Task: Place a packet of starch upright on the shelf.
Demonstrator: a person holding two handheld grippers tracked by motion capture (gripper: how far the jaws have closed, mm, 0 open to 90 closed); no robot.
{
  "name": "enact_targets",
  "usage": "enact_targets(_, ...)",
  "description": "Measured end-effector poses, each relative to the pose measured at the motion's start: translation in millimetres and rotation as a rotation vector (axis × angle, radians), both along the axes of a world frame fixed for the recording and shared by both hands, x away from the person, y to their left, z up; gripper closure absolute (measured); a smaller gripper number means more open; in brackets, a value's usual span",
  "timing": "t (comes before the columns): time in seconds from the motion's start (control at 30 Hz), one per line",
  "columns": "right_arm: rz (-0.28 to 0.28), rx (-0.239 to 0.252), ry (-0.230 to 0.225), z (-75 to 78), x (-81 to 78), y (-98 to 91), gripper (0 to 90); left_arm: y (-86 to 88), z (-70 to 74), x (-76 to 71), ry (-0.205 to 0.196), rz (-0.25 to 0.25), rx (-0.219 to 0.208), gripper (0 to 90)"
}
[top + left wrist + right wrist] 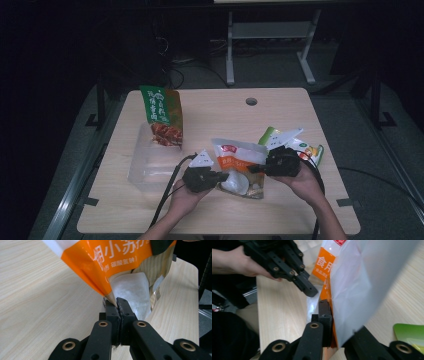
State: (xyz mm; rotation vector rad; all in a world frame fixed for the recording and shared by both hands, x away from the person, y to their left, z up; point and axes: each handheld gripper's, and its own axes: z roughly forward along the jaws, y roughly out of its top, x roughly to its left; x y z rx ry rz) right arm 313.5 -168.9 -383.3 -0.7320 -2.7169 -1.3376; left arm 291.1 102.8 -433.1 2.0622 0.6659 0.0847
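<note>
Here, left gripper (223,176) and right gripper (256,168) each clamp an edge of the orange-and-white pouch (240,167), at table's (280,107) five o'clock, apparently to spread it.

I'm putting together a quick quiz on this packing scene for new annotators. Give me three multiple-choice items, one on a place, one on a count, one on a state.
1. Where does the green and brown snack bag stand?
A. At the far end of the clear plastic tray
B. By the table's right edge
C. Under the right gripper

2. How many snack or food bags are on the table?
A. One
B. Three
C. Five

3. What is the left gripper doing?
A. Resting open on the table
B. Pinching an edge of the orange and white bag
C. Holding the tray

Answers:
1. A: in the high view it sits at the far end of the clear plastic tray.
2. B: that bag, the orange and white bag and a green and white bag.
3. B: its jaws are closed on the bag's edge; the right gripper grips it too.
</note>
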Motion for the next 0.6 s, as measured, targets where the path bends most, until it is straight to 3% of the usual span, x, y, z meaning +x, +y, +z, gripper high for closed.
enact_targets(0.23, -0.028, -0.028, 0.031, -6.5, 4.3, 10.1, 79.6, 1.1, 1.1, -3.5, -0.014, -0.001, 0.018, 89.1)
enact_targets(0.33, -0.021, -0.010, 0.036, -6.3, 4.9, 12.3, 89.3, 3.8, 1.8, -6.1, -0.010, 0.008, 0.011, 87.4)
enact_targets(0.47, -0.025, 0.003, 0.016, -0.9, 1.7, 12.1, 89.9, 12.3, 6.2, -14.4, -0.003, 0.006, 0.035, 69.6)
enact_targets(0.6, -0.041, 0.015, -0.018, 9.7, -1.0, 10.8, 90.0, 25.1, 12.8, -30.9, -0.055, 0.009, 0.080, 59.4)
